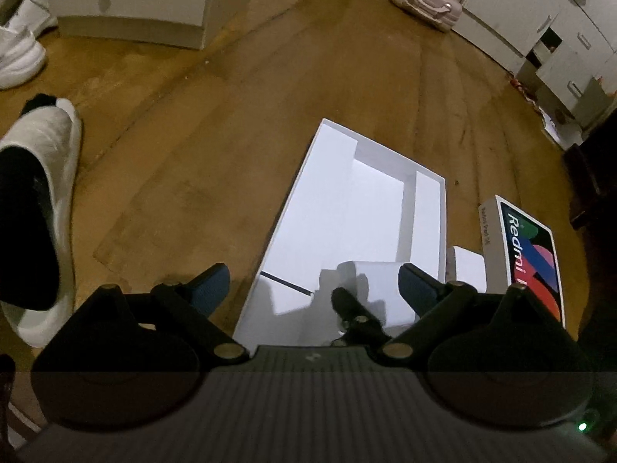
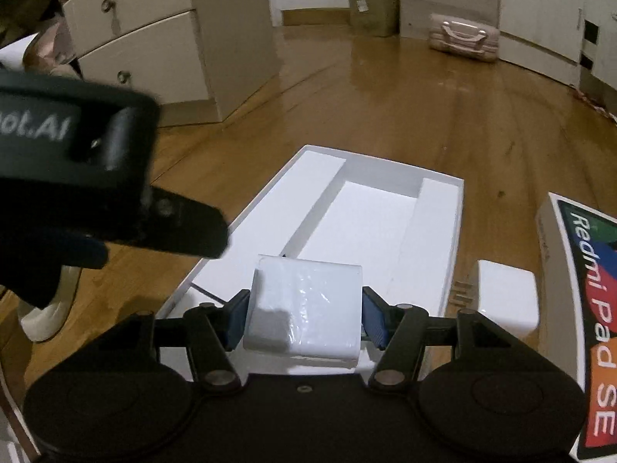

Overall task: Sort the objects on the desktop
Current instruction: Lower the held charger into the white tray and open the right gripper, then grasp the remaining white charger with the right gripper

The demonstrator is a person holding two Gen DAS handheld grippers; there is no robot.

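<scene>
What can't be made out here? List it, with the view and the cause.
- Small white box in the right claw: its underside and any print, right wrist view; wrap glare.
- White tray: near end, both views; claw bodies cover it.
- Redmi Pad SE lid: far side cut off by the frame edge, right wrist view.
- White charger: prongs blurred, right wrist view.

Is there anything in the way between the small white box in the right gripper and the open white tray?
Nothing visible. The right gripper holds the small white box over the open white tray's near end, with its compartments bare ahead.
</scene>
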